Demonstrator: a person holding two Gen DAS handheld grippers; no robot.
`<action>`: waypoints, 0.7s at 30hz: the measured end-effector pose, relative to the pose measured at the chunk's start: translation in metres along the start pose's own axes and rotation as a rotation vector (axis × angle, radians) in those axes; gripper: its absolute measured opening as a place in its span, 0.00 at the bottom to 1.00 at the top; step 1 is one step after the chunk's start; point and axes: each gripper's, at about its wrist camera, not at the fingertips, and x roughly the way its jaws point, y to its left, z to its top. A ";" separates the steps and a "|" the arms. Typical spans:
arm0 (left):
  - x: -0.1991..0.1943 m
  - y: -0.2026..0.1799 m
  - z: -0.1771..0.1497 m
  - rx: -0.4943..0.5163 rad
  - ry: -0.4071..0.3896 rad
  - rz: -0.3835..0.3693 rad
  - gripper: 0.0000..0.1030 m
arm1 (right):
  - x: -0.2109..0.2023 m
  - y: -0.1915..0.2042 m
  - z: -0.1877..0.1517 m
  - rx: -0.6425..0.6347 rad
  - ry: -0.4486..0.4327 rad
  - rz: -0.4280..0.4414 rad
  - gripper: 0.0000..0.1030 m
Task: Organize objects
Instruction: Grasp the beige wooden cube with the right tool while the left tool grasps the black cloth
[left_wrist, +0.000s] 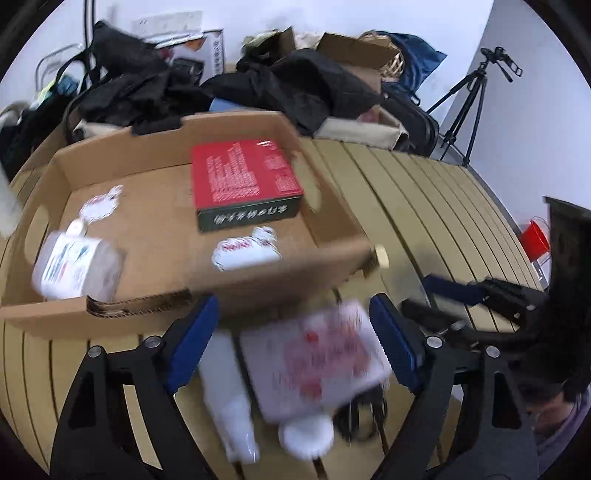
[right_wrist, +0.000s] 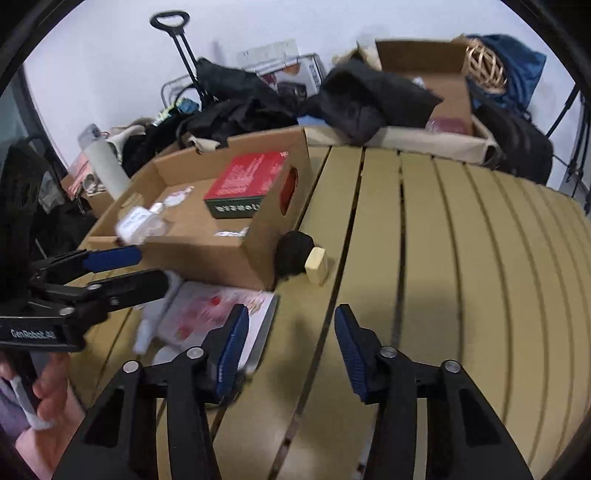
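Left hand-held gripper (left_wrist: 295, 343): the jaws are wide open and hold nothing. It hangs over the white-and-red packet (left_wrist: 314, 354) that lies on the counter (left_wrist: 424, 206), one blue pad at each side of it; whether the pads touch it, I cannot tell, because the picture is blurred there.

Right hand-held gripper (right_wrist: 291, 350): also open and empty. It hovers above a bare part of the counter, to the right of the same packet, so I judge it is waiting and not grasping.

Cardboard tray (left_wrist: 229, 288): it stands on the counter near the left edge, with low walls, which makes it the likely place for collecting the things.

Inside the tray: a red box with a dark green side (left_wrist: 243, 181) lies flat toward the far right corner; a clear bottle with a printed label (left_wrist: 77, 266) lies on its side at the near left; a white sachet with red print (left_wrist: 245, 251) lies near the front wall.

Still outside the tray: the packet, a white tube-like thing (left_wrist: 229, 398) just beside it, a black bundle (right_wrist: 293, 251) and a pale yellow block (right_wrist: 316, 264) touching it, both just beside the right wall of the tray.

Far edge: black bags and clothes (left_wrist: 295, 81) are piled there, apart from the work.

Judgement: the packet seems the next thing to lift; it is flat and thin, so the grip may slip.
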 end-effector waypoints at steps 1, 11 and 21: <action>0.010 -0.001 0.006 0.017 0.002 0.025 0.78 | 0.008 0.000 0.002 -0.007 0.005 -0.008 0.43; 0.045 -0.015 0.023 0.053 0.039 -0.099 0.78 | 0.049 -0.013 0.024 0.011 -0.017 -0.060 0.18; 0.107 -0.059 0.043 0.111 0.153 -0.040 0.46 | 0.005 -0.059 0.010 0.116 -0.074 -0.105 0.13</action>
